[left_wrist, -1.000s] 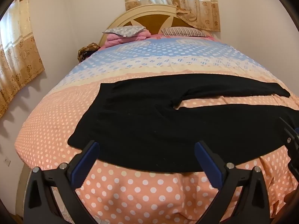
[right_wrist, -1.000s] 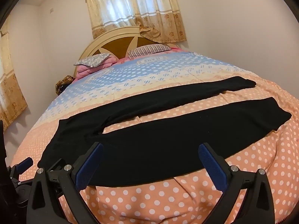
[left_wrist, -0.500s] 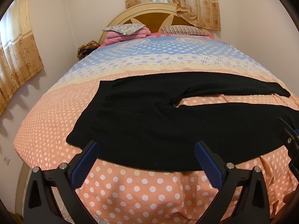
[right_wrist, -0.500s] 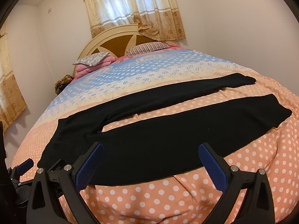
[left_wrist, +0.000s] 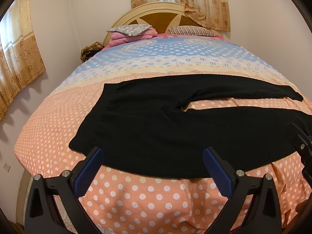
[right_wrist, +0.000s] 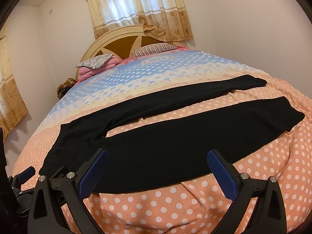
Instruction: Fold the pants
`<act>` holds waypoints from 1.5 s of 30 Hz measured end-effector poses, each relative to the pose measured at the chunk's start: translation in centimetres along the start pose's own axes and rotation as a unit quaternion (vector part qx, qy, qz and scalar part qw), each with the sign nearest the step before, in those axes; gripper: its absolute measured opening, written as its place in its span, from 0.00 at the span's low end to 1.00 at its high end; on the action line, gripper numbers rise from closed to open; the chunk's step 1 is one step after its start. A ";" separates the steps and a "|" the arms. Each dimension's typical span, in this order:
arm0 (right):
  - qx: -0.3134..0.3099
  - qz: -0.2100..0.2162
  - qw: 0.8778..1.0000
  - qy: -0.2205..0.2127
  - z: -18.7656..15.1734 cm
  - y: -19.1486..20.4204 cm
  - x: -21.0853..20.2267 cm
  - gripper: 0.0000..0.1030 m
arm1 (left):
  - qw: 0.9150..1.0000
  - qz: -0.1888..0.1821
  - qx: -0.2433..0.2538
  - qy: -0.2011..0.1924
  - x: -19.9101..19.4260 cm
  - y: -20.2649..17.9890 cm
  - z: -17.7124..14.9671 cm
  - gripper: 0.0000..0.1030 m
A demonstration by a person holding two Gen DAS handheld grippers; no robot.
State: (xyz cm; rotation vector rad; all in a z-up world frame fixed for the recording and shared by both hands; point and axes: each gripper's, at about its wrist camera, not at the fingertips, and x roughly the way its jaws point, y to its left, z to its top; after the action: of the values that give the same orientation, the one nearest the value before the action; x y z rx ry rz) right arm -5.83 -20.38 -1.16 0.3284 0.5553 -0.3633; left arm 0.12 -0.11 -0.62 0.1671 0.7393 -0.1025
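Black pants (left_wrist: 156,124) lie flat across the foot of a bed, waistband to the left, both legs spread apart and running right; they also show in the right wrist view (right_wrist: 175,136). My left gripper (left_wrist: 153,158) is open and empty, hovering over the near edge of the seat part. My right gripper (right_wrist: 157,161) is open and empty, over the near edge of the near leg. The left gripper's blue pad (right_wrist: 27,172) shows at the right wrist view's lower left.
The bed has a polka-dot cover (left_wrist: 148,198), pink near me and blue further back. Pillows (left_wrist: 130,28) and a headboard (left_wrist: 159,17) are at the far end. Walls and curtains (left_wrist: 19,58) surround the bed. A brown bundle (left_wrist: 90,50) sits at the bed's far left.
Both grippers have drifted slightly, the right wrist view tilting a little. The pants lie unmoved and both grippers stay open.
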 end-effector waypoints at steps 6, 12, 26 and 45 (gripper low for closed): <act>0.002 0.001 1.000 0.000 0.0 -0.1 -0.1 0.99 | 1.000 0.000 0.000 0.000 0.0 0.1 -0.1 1.00; 0.002 0.001 1.000 0.002 0.0 0.0 -0.1 0.99 | 1.000 0.000 0.000 0.001 0.1 0.2 -0.3 1.00; 0.001 0.002 1.000 0.005 0.0 0.0 0.1 0.99 | 1.000 -0.002 -0.002 0.006 0.4 0.3 -0.7 1.00; -0.012 -0.003 1.000 0.023 0.6 0.5 3.8 0.99 | 0.999 0.000 -0.033 0.039 5.2 5.3 1.5 1.00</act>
State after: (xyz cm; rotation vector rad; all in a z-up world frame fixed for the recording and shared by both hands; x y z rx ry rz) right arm -2.34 -21.09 -2.74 0.3135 0.6059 -0.3561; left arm 5.72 4.64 -2.40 0.1095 0.8184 -0.0716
